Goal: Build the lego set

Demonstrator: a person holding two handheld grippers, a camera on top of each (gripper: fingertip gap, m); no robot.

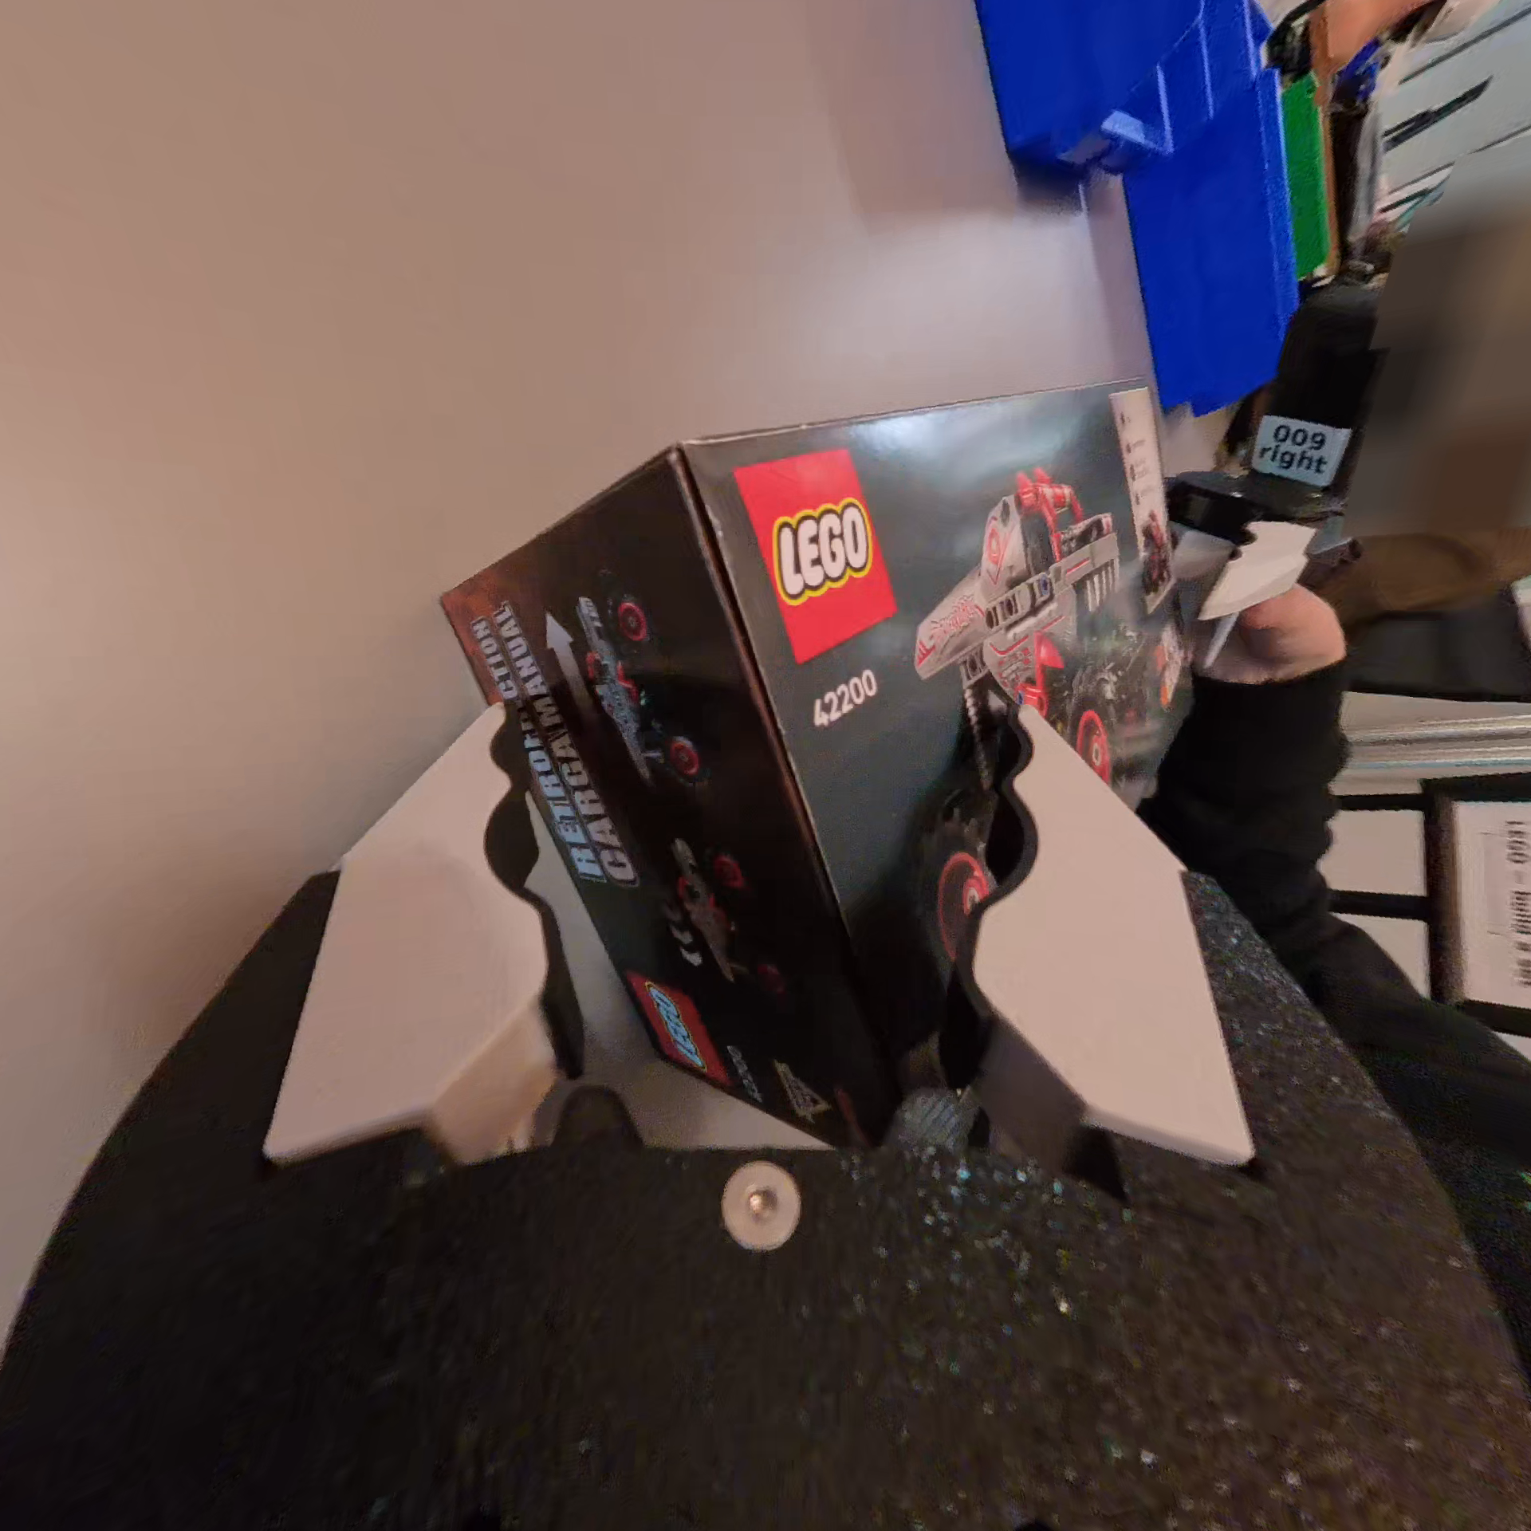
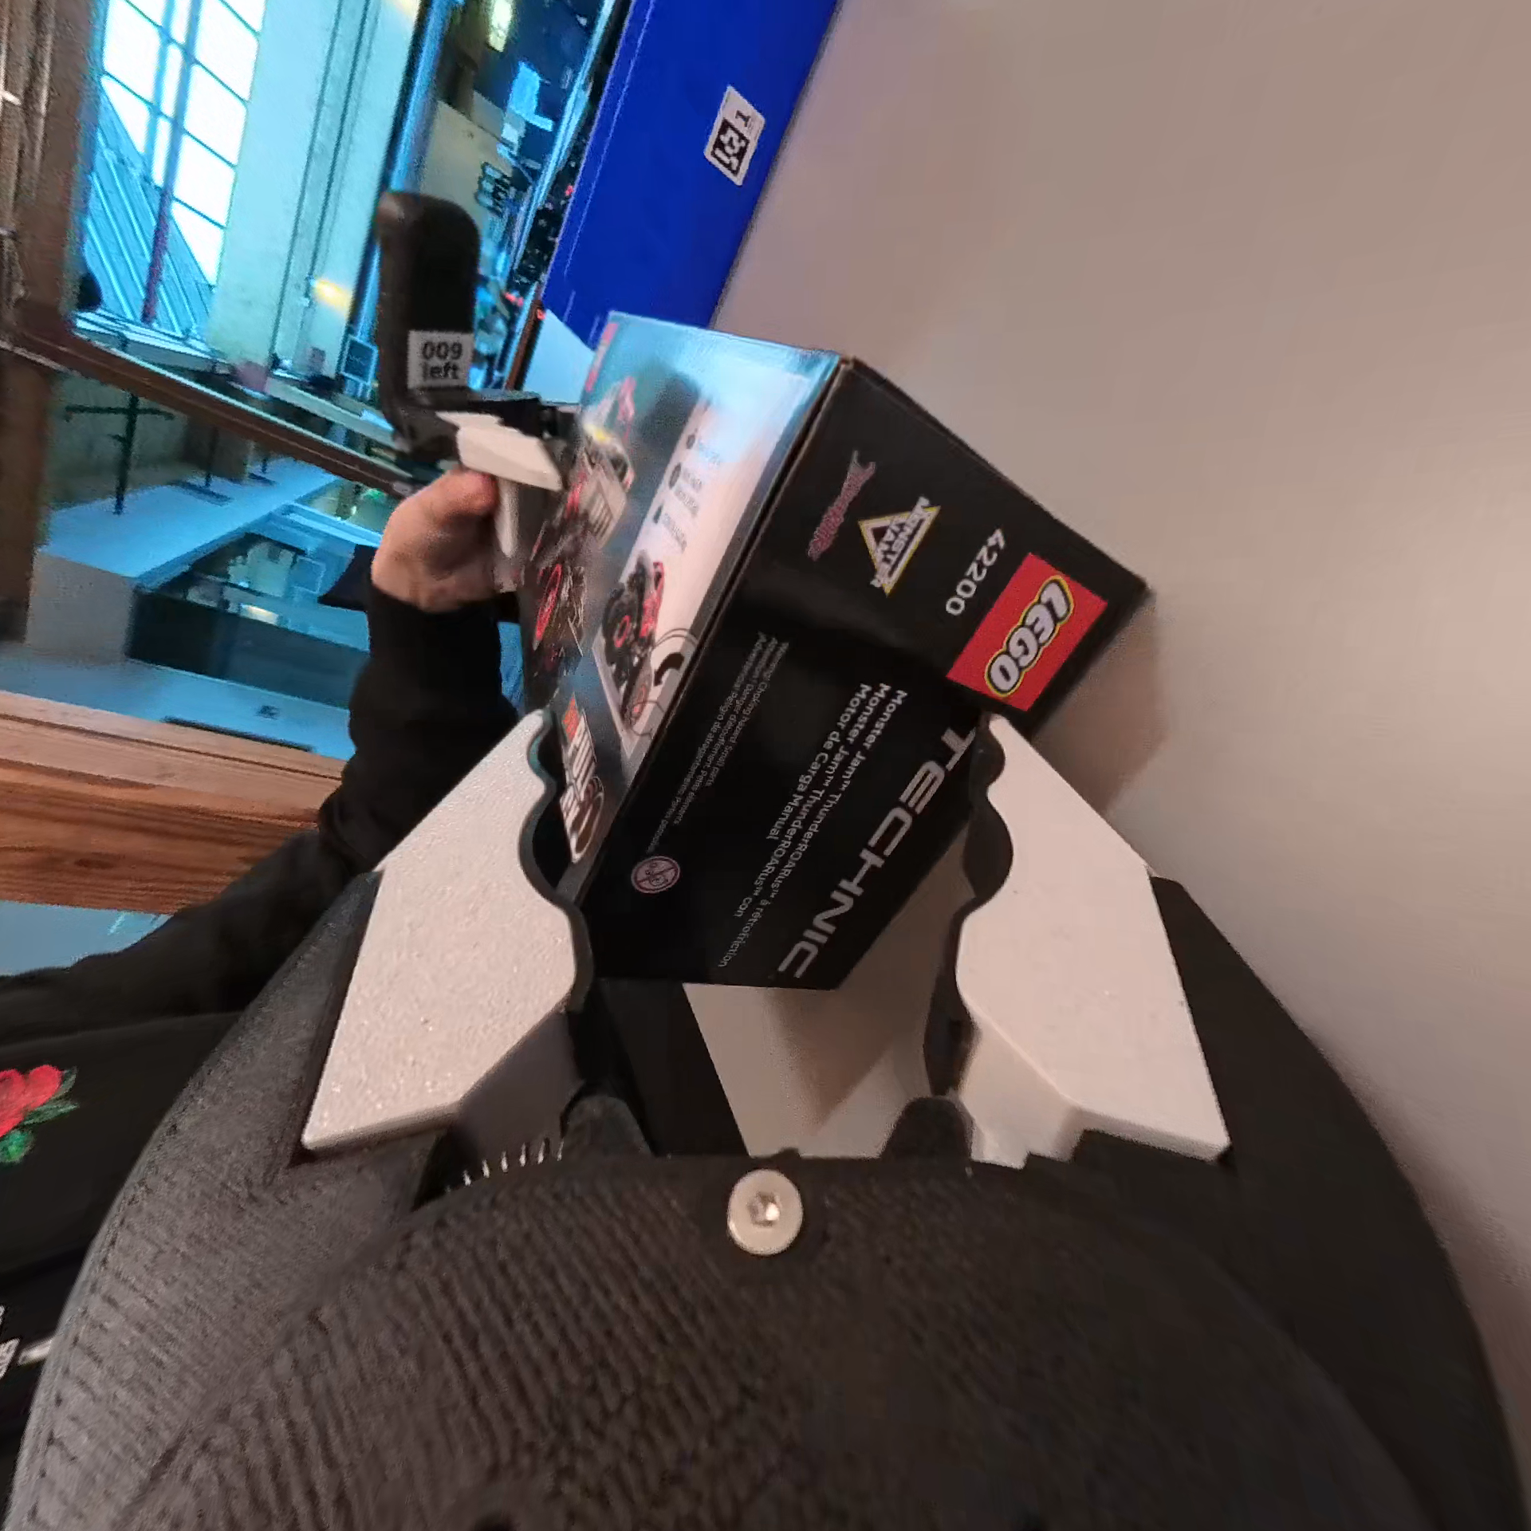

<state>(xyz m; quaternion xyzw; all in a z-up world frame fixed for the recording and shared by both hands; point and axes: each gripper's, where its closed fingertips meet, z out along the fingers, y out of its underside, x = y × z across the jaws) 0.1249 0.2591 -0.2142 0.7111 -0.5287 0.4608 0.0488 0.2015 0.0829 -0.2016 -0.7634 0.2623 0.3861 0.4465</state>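
Note:
A black lego box (image 1: 911, 663) with a red logo square and a picture of a monster truck is held tilted over the white table (image 1: 331, 331). My left gripper (image 1: 762, 729) is shut on its near end, one white finger on the side face and one on the front face. My right gripper (image 1: 1234, 572) shows at the box's far end, in a person's hand. In the right wrist view the box (image 2: 746, 538) sits between the white fingers of my right gripper (image 2: 766, 737), which is shut on its end. The left gripper (image 2: 514, 472) clamps the opposite end.
Blue plastic bins (image 1: 1201, 207) stand beyond the box at the table's far side. A flat blue box (image 2: 679, 166) lies on the white table (image 2: 1243, 331). A wooden edge (image 2: 124, 787), a window and a person's black sleeve (image 2: 414, 663) are to the left.

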